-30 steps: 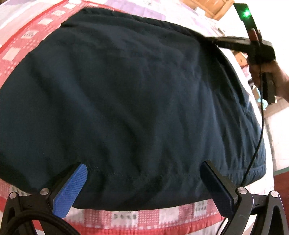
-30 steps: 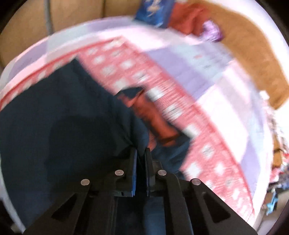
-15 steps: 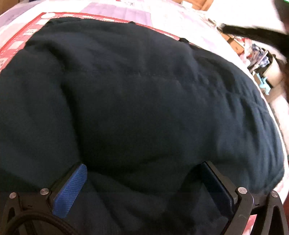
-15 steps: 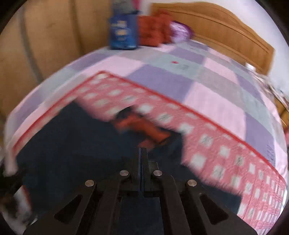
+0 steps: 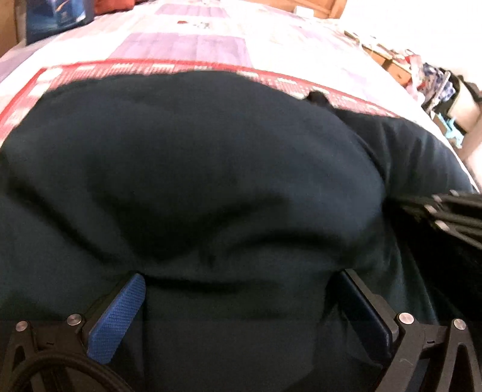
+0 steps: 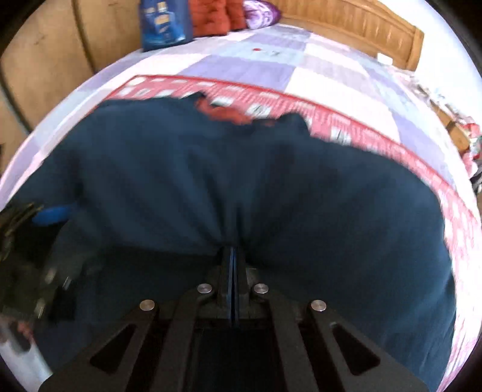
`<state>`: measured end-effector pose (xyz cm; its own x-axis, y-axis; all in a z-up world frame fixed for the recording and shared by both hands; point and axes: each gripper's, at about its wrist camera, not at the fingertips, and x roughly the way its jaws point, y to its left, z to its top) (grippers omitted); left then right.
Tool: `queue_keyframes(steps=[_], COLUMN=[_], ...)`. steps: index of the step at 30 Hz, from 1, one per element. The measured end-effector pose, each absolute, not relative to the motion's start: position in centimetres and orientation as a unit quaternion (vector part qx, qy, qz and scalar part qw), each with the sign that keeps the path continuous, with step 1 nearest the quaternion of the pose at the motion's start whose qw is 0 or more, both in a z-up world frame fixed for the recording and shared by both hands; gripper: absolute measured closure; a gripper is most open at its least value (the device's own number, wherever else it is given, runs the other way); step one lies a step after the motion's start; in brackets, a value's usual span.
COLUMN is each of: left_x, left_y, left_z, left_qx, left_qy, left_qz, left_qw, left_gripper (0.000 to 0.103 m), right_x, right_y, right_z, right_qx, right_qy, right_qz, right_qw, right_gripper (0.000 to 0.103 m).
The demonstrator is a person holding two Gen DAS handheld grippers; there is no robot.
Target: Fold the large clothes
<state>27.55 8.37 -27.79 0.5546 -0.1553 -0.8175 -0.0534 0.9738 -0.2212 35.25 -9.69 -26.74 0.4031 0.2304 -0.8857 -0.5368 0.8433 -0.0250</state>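
Observation:
A large dark navy garment point(image 5: 211, 169) lies spread on the bed, its red inner collar point(image 6: 229, 113) at the far edge. My left gripper point(image 5: 241, 304) is open, its blue fingers point(image 5: 117, 319) wide apart over the near edge of the cloth, which bulges between them. My right gripper point(image 6: 231, 256) is shut on a pinch of the garment point(image 6: 271, 187), and folds radiate from its tips. The right gripper also shows blurred at the right of the left wrist view point(image 5: 446, 211); the left gripper shows at the left of the right wrist view point(image 6: 30, 229).
The bed has a pink, purple and red patchwork quilt point(image 6: 301, 69). A wooden headboard point(image 6: 361, 27) stands at the far end, with a blue bag point(image 6: 162, 24) and red cushions point(image 6: 217, 18). Clutter point(image 5: 436, 87) lies beside the bed on the right.
My right gripper has come back toward me with the pinched cloth, dragging the far part over the near part. My left gripper has moved forward over the garment and stayed open.

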Motion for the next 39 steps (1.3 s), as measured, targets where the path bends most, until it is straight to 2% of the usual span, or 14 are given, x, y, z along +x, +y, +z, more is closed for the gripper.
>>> queue_keyframes(steps=[8, 11, 15, 20, 26, 33, 36, 39], left_x=[33.4, 33.2, 33.2, 33.5, 33.4, 33.1, 32.7, 32.5], left_y=[9.3, 9.2, 9.7, 14.1, 17.7, 25.8, 26.6, 25.8], left_z=[-27.2, -27.3, -27.2, -28.5, -29.2, -31.6, -32.3, -31.7], left_qx=[-0.104, -0.098, -0.075, -0.113, -0.088, -0.175, -0.201, -0.166], left_qy=[0.469, 0.468, 0.452, 0.435, 0.453, 0.492, 0.492, 0.499], left_qz=[-0.016, -0.024, -0.04, 0.0, 0.049, 0.121, 0.13, 0.139], left_qw=[0.877, 0.878, 0.888, 0.893, 0.886, 0.844, 0.837, 0.839], left_gripper=[0.0, 0.0, 0.0, 0.0, 0.0, 0.0, 0.0, 0.0], right_x=[43.4, 42.9, 42.4, 42.8, 42.8, 42.6, 43.1, 43.7], right_y=[-9.3, -11.0, -15.8, -15.1, -18.7, -26.5, -27.8, -27.6], right_z=[-27.8, -27.8, -28.0, -28.1, -27.6, -27.1, -27.9, -27.7], right_qx=[-0.122, -0.108, -0.026, -0.048, -0.011, 0.036, 0.058, 0.051], right_qy=[0.525, 0.519, 0.521, 0.517, 0.509, 0.51, 0.522, 0.532], right_qz=[0.176, 0.16, 0.131, 0.149, 0.131, 0.048, 0.032, 0.024], right_qw=[0.823, 0.833, 0.843, 0.842, 0.851, 0.858, 0.85, 0.845], right_gripper=[0.103, 0.103, 0.103, 0.103, 0.103, 0.103, 0.103, 0.103])
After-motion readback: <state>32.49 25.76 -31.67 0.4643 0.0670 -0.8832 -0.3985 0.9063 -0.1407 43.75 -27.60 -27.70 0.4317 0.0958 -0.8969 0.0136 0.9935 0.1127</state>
